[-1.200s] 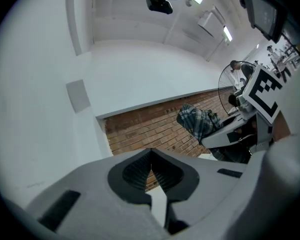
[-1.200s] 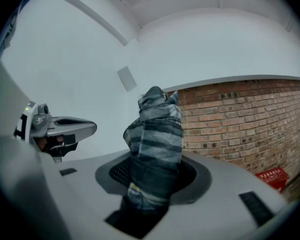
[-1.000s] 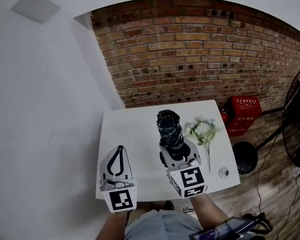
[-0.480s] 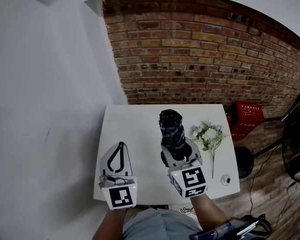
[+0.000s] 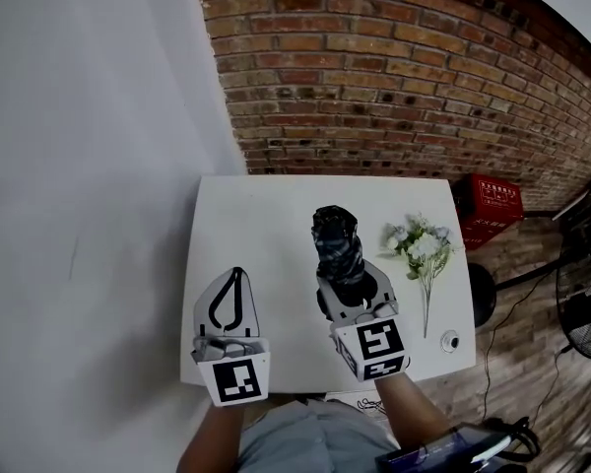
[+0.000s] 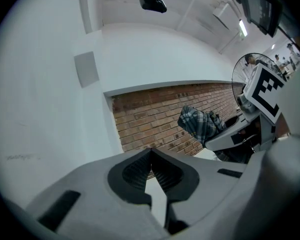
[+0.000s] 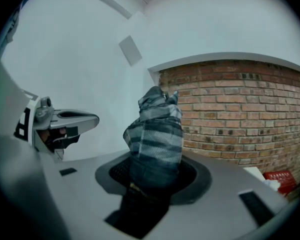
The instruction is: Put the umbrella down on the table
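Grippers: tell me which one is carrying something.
The right gripper, shut on the plaid folded umbrella; the left gripper is shut with nothing between its jaws.

Flower sprig (image 5: 420, 252) noted right of centre; red crate (image 5: 492, 210) recorded at right edge, against brick wall (image 5: 374, 87).

Dim even light, fisheye bending, dark corners, ceiling strip lights (image 6: 242, 28) glaring, umbrella (image 7: 155, 139) slightly blurred

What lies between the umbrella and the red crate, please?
A bouquet of pale flowers lies on the white table between them, seen in the head view.
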`<state>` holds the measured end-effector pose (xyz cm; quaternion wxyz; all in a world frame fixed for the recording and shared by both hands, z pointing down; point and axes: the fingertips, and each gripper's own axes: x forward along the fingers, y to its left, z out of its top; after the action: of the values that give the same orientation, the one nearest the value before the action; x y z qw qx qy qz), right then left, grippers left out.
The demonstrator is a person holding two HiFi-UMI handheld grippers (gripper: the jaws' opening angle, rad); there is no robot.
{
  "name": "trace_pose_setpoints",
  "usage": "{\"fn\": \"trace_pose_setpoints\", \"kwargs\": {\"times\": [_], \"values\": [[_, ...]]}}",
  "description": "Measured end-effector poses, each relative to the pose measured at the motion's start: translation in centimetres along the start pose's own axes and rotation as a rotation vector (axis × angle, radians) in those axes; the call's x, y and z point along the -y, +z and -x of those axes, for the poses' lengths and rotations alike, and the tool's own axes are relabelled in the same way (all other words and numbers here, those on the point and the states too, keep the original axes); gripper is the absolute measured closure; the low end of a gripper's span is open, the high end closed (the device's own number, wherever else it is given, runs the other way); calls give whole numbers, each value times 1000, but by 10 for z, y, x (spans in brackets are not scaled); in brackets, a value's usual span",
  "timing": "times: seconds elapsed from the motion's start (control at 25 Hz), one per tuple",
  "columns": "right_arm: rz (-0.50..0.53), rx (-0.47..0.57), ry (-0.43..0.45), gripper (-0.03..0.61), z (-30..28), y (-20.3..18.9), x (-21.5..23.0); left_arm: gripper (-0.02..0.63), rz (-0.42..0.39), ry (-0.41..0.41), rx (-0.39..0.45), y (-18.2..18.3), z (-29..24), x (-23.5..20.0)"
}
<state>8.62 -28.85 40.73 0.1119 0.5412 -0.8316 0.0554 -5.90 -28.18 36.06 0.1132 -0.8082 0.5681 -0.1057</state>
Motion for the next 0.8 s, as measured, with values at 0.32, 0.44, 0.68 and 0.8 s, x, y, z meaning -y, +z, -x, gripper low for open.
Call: {"fn": "trace_pose_setpoints", "kwargs": {"times": [0.32,0.44,0.68,0.8], "values": [[-15,-88,12,402,-22,-40,-10,604,10,-5,-51,-30,-5,-9],[-23,-119,16,402,-28,-55,-12,604,19,-2,-75,-40,-6,-12],[-38,-177,28,401,-40,-83,-18,604,15,-16,-110,-59,-10,-12],[-45,-197,28,400,-45,-95,-20,604,23,-16,-124,-69,-12,-14]]}}
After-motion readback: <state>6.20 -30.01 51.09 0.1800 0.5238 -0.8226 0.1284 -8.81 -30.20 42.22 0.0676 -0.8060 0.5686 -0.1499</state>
